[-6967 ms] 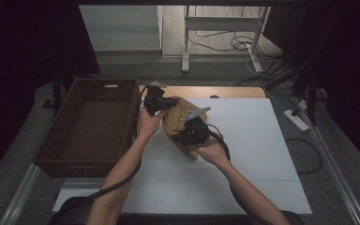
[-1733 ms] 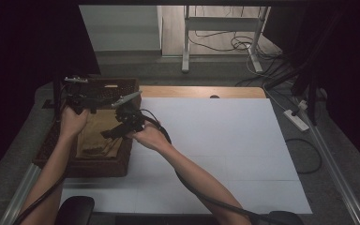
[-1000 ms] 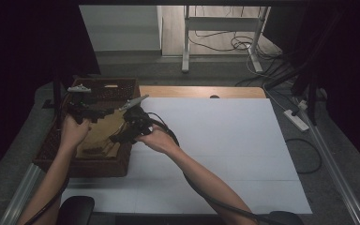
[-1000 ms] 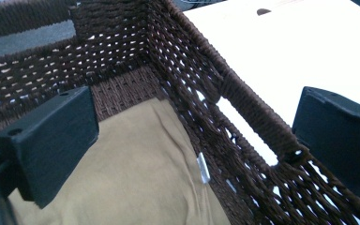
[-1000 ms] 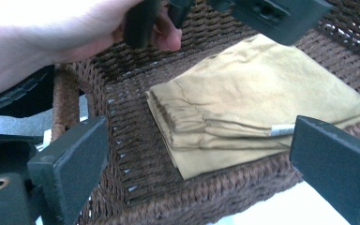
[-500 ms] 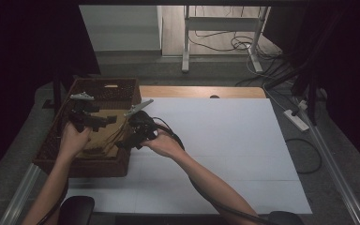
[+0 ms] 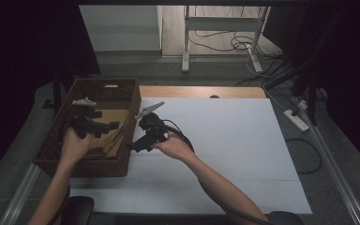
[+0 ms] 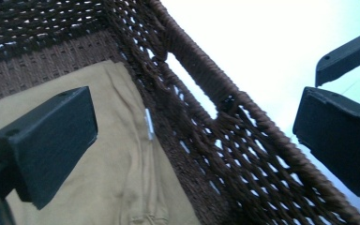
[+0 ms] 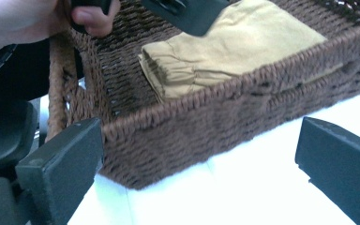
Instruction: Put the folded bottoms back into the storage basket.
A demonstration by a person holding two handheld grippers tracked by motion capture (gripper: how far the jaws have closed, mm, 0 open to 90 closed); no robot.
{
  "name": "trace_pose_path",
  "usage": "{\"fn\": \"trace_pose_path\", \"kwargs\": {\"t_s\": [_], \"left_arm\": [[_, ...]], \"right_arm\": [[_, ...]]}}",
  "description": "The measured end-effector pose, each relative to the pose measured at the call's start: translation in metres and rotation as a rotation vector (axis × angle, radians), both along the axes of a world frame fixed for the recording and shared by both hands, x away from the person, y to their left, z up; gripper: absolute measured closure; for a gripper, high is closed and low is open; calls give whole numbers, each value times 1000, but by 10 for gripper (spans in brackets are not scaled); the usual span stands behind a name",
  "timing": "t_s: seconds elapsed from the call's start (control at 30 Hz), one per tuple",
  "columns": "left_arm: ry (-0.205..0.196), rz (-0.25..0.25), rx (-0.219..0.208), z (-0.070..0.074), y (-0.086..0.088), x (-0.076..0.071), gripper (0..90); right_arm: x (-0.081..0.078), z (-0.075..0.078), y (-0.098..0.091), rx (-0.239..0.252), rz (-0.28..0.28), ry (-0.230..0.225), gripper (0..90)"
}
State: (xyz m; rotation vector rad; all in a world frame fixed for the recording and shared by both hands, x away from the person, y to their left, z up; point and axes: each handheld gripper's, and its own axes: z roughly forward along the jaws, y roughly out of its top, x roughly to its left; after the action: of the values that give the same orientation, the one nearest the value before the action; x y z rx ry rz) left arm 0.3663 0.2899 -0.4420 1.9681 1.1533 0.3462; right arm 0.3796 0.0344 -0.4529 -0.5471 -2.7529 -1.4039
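Lying folded inside a dark brown wicker basket [image 7: 51,150], a tan cloth garment [image 9: 234,44] rests flat on the basket's woven floor, close against the long wall that faces the white tabletop [image 7: 225,154]. The basket stands at the left edge of that tabletop, its long side running away from the person.

In the high view, the left tool [image 7: 115,124] is held above the inside of the basket by the left hand [image 7: 75,145], with its grey three-cornered plate on top and its black jaws pointing toward the basket's right wall. The left gripper view shows its jaws spread wide with nothing between them: one jaw hangs over the tan garment, the other over the white surface outside, and the basket's rim with its handle slot runs between the two. A small pale tag or label shows on the garment near the wall, too small to read.

The right tool [image 7: 130,147] is held by the right hand [image 7: 176,145] just outside the basket, above the tabletop, its jaws aimed at the basket's near right corner. The right gripper view shows its jaws also wide apart and empty, framing the basket's outer wall and the folded garment beyond the rim. A black cable trails from it across the white surface.
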Motion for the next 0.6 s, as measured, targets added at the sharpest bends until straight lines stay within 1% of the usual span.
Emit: {"fn": "trace_pose_path", "kwargs": {"t_s": [0.03, 0.13, 0.2, 0.23, 0.3, 0.37, 0.47, 0.5, 0.6], "left_arm": [[-4, -1, -2, 2, -1, -2, 0], [-6, -3, 0, 4, -4, -6, 0], [-9, -4, -3, 5, -5, -7, 0], [-8, 4, 2, 6, -7, -10, 0], [-14, 12, 4, 7, -8, -12, 5], [-24, 25, 23, 6, -8, -16, 9], [-24, 23, 21, 5, -8, -18, 6], [-21, 24, 8, 4, -7, -21, 5], [-21, 21, 4, 4, -7, -24, 6]], "right_arm": [[0, -1, -5, -4, -4, 7, 24], [-1, -3, -12, -19, -9, 26, 23], [-2, -4, -17, -23, -3, 37, 23], [-3, -4, -19, -23, -5, 38, 23], [-4, -5, -23, -27, -6, 36, 23], [-5, -6, -28, -28, -11, 30, 24], [-6, -7, -32, -33, -15, 23, 23], [-7, -9, -36, -38, -18, 22, 23], [-8, -12, -41, -55, -22, 21, 24]]}}
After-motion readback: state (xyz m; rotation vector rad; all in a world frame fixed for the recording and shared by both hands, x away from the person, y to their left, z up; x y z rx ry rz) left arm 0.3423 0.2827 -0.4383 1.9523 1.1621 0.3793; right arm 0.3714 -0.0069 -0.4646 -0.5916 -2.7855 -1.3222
